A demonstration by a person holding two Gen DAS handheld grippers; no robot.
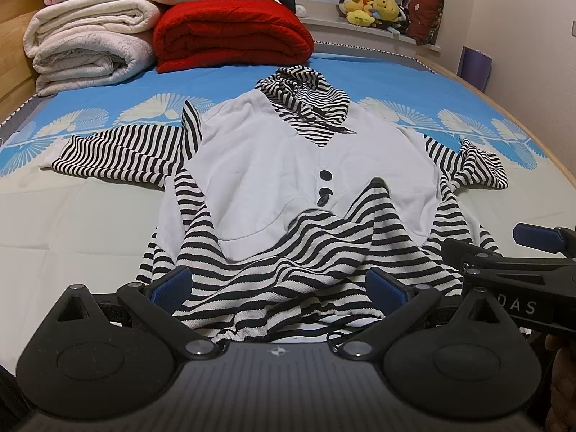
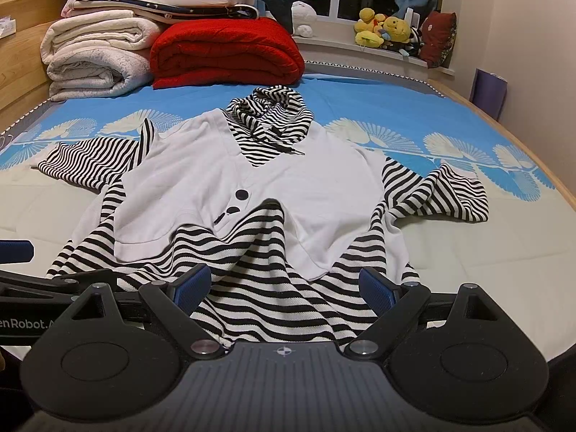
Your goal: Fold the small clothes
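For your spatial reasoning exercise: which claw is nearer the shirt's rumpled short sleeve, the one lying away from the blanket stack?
Right. The right claw sits at the hem on the same side as that sleeve; the left claw is further across the hem, towards the other sleeve.

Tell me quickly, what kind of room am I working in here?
Most likely a bedroom. The striped hooded top lies spread on a bed with a blue patterned sheet, folded blankets including a red one are stacked at the far end, and plush toys sit on the windowsill.
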